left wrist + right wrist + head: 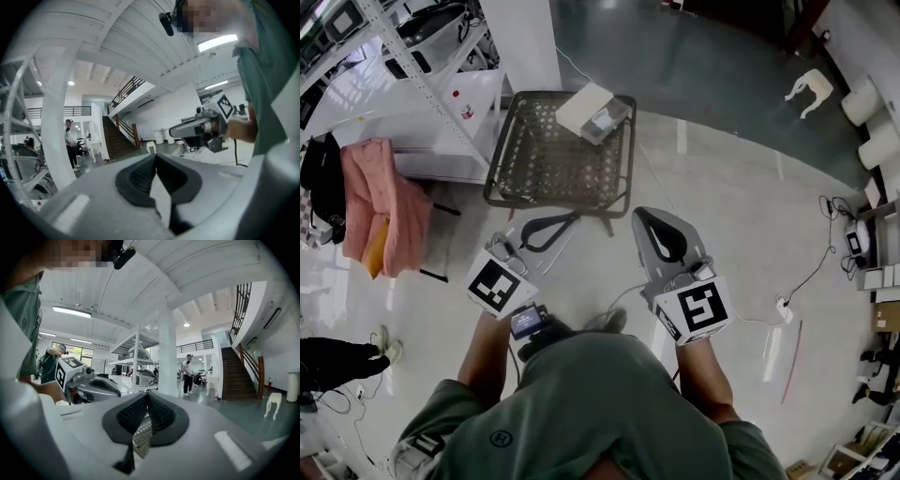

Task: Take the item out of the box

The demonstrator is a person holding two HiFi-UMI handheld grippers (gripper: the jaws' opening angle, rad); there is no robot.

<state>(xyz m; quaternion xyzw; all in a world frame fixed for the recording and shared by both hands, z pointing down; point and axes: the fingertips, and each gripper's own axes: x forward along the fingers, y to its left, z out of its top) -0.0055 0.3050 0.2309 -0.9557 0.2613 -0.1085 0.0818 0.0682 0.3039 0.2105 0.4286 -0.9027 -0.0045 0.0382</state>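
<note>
A pale cardboard box (593,112) sits on the far right corner of a black wire-mesh table (534,164). Something grey shows in its open top. Both grippers are held level over the floor, short of the table's near edge. My left gripper (574,219) is shut and empty, its dark pads meeting at the tips (155,157). My right gripper (643,216) is shut too, holding nothing, and the mesh shows through the gap below its tips (147,397). Each gripper view catches the other gripper: the right gripper (201,129) and the left gripper (89,386).
A white shelving rack (422,66) and a pink cloth (380,202) stand at the left. A white pillar (520,42) rises behind the table. Cables (811,272) trail on the floor at the right, near a white stool (809,91). A person (188,373) stands far off by a staircase (236,373).
</note>
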